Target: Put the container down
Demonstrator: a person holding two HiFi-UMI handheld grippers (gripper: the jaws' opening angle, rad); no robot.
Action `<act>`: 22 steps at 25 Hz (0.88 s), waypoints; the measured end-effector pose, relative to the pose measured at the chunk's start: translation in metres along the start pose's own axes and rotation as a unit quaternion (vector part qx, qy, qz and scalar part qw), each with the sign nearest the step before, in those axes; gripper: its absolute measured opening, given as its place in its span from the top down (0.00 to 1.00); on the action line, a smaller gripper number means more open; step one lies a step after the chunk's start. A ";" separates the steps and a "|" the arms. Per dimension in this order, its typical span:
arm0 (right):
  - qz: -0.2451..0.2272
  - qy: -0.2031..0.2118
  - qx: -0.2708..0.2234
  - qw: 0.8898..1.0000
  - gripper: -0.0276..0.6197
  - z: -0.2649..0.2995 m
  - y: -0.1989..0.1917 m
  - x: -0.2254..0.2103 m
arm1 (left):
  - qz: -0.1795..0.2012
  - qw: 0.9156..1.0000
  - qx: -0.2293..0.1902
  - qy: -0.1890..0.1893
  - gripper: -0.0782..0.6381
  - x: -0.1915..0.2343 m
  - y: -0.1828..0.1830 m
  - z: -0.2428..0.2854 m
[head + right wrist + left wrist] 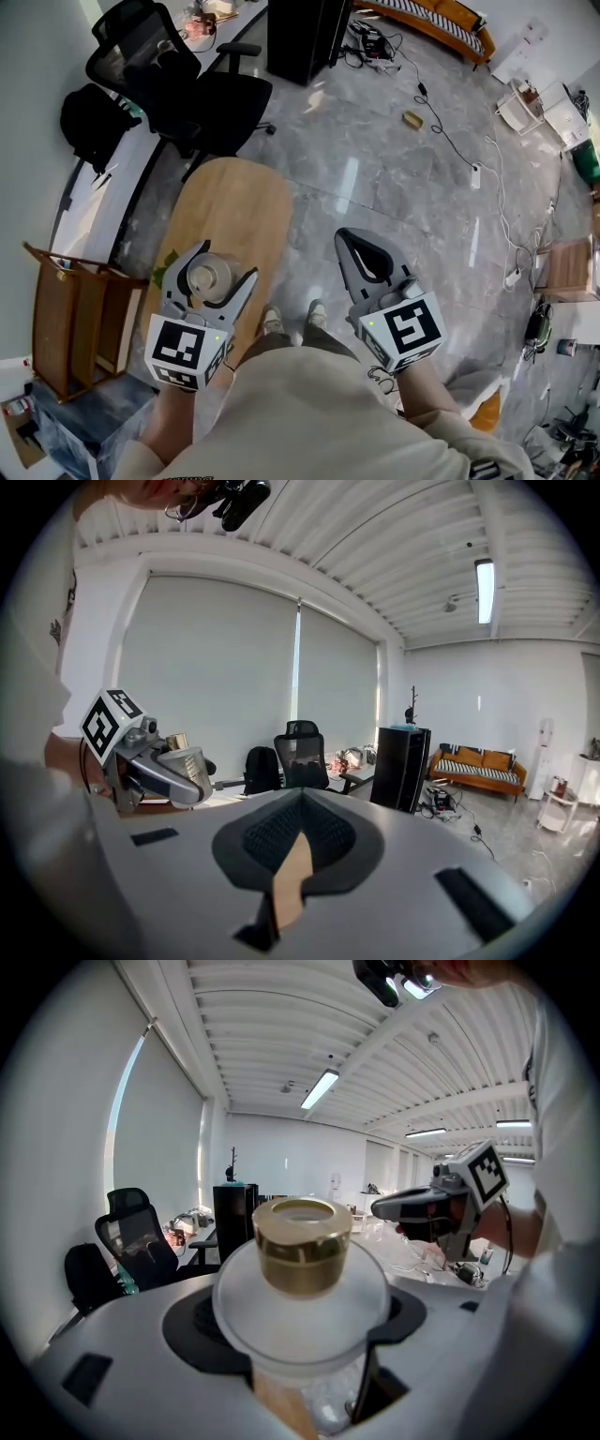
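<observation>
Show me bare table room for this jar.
The far half of the oval light-wood table, between the left gripper holding the frosted gold-capped jar and the black office chair, is bare. Crowded only at the near left edge, by a green leafy object.

The container [300, 1321] is frosted white with a shiny gold cap [302, 1246].

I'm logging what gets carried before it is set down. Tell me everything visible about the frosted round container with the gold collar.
The frosted white round container looks like translucent glass or plastic, with a shiny gold collar round its pale top. It is clamped between the left gripper's jaws, gold end uppermost, held over the oval wooden table. Only the jaws appear to touch it.
</observation>
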State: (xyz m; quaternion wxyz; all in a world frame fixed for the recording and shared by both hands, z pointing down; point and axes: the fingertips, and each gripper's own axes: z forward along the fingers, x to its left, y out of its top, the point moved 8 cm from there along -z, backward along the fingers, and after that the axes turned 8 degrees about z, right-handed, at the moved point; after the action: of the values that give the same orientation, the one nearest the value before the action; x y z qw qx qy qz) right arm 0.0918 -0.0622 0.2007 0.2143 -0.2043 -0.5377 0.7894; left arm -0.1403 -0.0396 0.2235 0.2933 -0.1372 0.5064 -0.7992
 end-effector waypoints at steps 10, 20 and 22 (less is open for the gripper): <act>0.024 0.045 0.014 0.999 0.96 0.021 -0.011 -0.029 | -0.009 1.000 0.006 0.017 0.43 0.003 -0.002 0.031; 0.012 0.069 -0.013 0.997 0.96 0.074 0.000 -0.044 | 0.009 0.999 -0.001 0.040 0.43 0.036 -0.004 0.083; 0.011 0.069 -0.016 0.997 0.96 0.090 0.002 -0.045 | 0.013 0.999 -0.006 0.046 0.43 0.044 -0.007 0.095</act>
State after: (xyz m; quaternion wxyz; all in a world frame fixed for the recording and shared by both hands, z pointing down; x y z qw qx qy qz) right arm 0.0791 -0.1566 0.2337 0.2392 -0.2679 -0.5321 0.7667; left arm -0.1284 -0.1336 0.2689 0.2793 -0.0958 0.5261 -0.7975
